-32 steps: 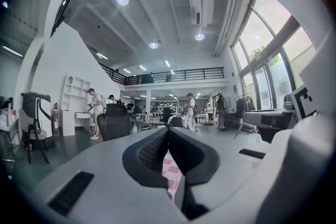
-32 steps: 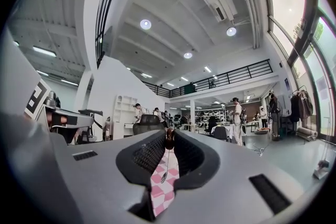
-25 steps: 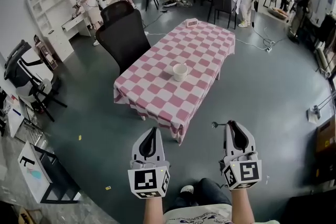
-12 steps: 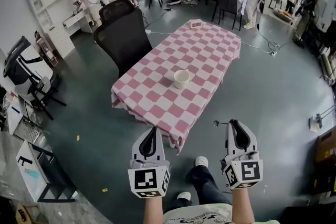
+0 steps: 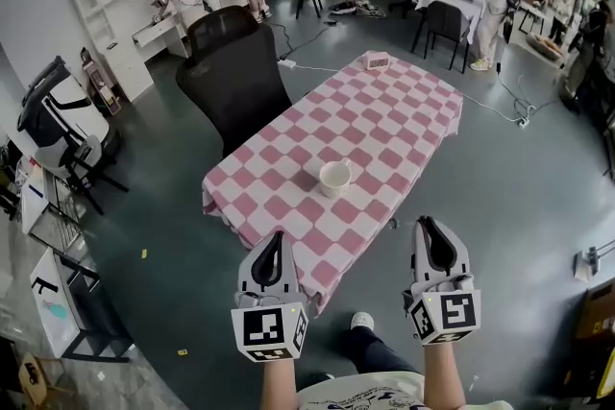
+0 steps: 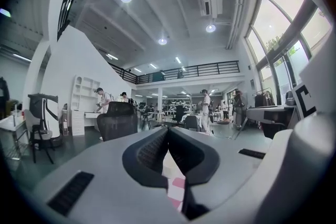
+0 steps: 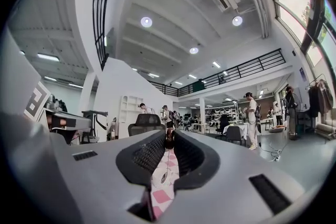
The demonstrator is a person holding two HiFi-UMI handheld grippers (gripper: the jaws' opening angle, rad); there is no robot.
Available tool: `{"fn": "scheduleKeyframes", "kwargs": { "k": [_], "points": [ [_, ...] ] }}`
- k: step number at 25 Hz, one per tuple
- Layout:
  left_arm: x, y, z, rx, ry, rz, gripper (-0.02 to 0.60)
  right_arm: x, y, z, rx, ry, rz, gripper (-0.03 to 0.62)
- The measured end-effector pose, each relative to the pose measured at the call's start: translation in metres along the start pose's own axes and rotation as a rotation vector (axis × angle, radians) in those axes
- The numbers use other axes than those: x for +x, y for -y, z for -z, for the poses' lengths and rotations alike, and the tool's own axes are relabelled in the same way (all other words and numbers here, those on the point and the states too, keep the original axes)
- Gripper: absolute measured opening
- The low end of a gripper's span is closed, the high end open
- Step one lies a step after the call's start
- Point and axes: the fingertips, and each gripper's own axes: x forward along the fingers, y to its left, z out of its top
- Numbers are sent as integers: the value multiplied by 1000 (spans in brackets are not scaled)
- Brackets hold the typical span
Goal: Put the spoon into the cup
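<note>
While both grippers point level toward the desk [image 5: 408, 115] with its pink-and-white checked cloth, neither has reached its near corner. The right gripper [image 5: 424, 226] pinches the spoon [image 7: 164, 178] at its very tips; from above, the spoon seems to stick out sideways to the left, across the line the gripper points along. The left gripper [image 5: 273, 238] has its jaws pressed together with nothing between them.

The white cup [image 5: 334, 178] stands upright, mouth up, toward the near end of the desk, farther off than both grippers and between their lines. For the spoon-bearing right gripper, the cup lies ahead and to the left. I'd judge the move calls for carrying the spoon forward and left over the rim, then tipping it down.
</note>
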Motion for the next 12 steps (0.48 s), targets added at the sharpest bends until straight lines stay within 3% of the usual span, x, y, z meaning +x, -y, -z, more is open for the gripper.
{"fn": "scheduleKeyframes", "kwargs": {
  "k": [12],
  "points": [
    [109, 24, -11, 11, -4, -98, 14, 108, 74, 1, 14, 18, -120, 61]
  ]
}}
